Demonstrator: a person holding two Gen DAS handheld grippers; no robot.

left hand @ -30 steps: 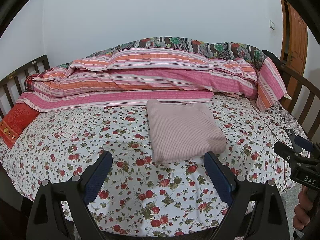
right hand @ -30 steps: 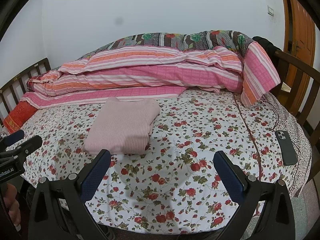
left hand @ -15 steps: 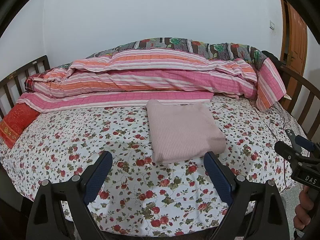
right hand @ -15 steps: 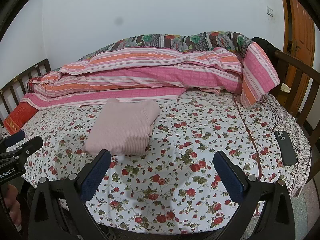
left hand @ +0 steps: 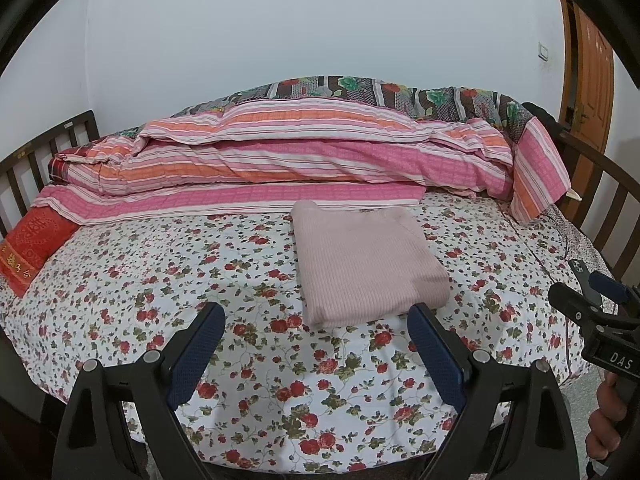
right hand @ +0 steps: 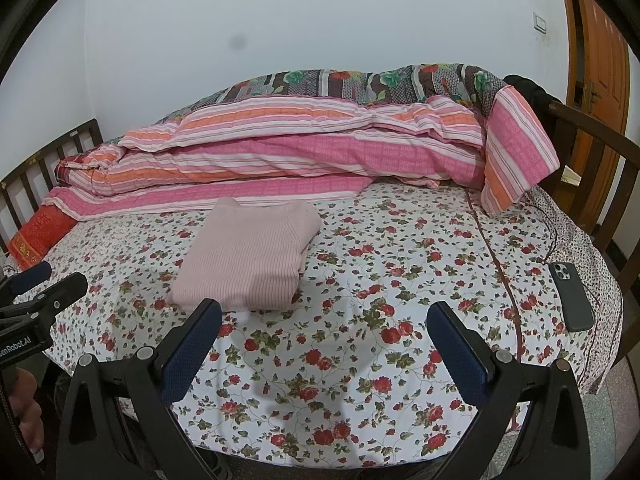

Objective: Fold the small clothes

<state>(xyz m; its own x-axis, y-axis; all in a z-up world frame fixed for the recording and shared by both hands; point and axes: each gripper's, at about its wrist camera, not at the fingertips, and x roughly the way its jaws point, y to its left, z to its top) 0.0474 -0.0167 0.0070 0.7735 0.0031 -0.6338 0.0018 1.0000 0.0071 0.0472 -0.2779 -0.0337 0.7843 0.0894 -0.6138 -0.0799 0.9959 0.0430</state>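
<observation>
On bed: pink ribbed-knit garment, folded to a rectangle, lying flat on the floral sheet.
Behind garment: striped quilt, bunched.
Left gripper: jaws spread, holding nothing.
Right gripper: jaws spread, holding nothing.
Sheet's right edge: dark phone.

The right claw, seen at the edge of the left wrist view, bears a plate reading "DAS". The left claw, in the right wrist view, carries the cut-off label "enRobot.AI". The red pillow has gold characters, too small to read.
</observation>
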